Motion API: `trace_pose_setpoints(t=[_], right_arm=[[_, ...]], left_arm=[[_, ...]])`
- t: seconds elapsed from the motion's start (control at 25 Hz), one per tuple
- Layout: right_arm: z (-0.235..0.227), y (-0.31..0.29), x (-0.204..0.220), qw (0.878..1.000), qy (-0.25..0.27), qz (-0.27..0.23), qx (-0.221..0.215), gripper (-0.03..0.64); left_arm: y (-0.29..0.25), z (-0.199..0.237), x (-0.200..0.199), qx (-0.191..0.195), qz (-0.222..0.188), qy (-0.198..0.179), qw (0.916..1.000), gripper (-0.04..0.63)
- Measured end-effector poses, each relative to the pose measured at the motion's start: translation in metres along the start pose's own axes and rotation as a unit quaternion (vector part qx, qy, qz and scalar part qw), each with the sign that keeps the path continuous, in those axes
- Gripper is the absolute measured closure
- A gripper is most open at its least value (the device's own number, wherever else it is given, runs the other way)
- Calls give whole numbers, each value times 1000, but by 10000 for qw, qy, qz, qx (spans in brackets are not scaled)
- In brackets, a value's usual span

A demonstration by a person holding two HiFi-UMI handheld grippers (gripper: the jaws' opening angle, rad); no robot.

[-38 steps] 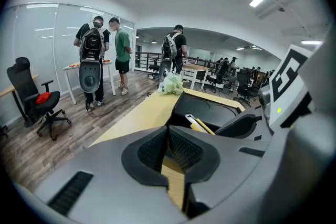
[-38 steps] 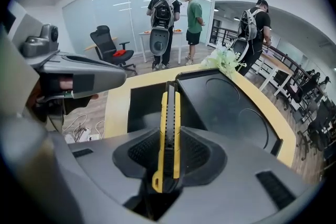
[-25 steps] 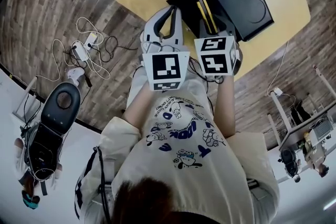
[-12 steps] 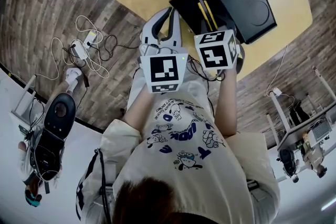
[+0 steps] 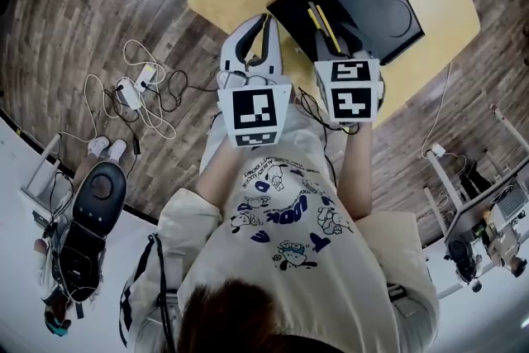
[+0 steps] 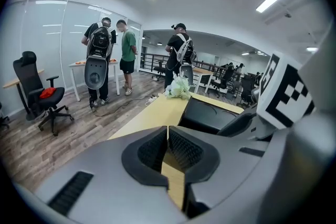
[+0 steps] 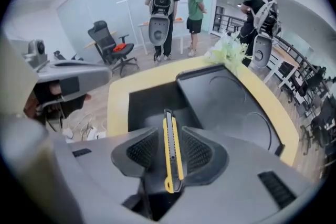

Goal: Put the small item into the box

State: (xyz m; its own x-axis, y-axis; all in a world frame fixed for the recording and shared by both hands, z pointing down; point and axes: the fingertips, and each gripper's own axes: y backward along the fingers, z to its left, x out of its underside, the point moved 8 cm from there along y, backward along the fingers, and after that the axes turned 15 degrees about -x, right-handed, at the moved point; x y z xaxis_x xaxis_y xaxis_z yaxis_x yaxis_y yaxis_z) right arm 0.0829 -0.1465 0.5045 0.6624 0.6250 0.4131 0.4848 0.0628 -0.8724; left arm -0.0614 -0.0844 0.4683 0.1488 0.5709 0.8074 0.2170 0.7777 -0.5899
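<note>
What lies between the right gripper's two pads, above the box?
The yellow utility knife, lengthwise between the right gripper's pads, which have just been opening; the black box lies beneath. The right gripper view shows it.

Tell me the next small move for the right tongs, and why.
Probably lift the right tongs straight up, clear of the box. Their jaws have just been opening, gaps show either side of the knife between them, and it seems to lie in the box already.
</note>
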Motion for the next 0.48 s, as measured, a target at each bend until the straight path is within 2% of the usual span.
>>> trace_pose_setpoints(t=[0.16, 0.32, 0.48], right_arm=[[13, 44, -12, 9914, -205, -1234, 374, 540], [30, 90, -14, 9715, -338, -2226, 739, 568], [48, 117, -18, 9495, -391, -2937, 1033, 574]], left_arm=[[17, -7, -26, 215, -438, -114, 9987, 571], [40, -19, -56, 474, -948, -241, 9941, 571], [57, -20, -79, 686, -1380, -309, 9876, 571]])
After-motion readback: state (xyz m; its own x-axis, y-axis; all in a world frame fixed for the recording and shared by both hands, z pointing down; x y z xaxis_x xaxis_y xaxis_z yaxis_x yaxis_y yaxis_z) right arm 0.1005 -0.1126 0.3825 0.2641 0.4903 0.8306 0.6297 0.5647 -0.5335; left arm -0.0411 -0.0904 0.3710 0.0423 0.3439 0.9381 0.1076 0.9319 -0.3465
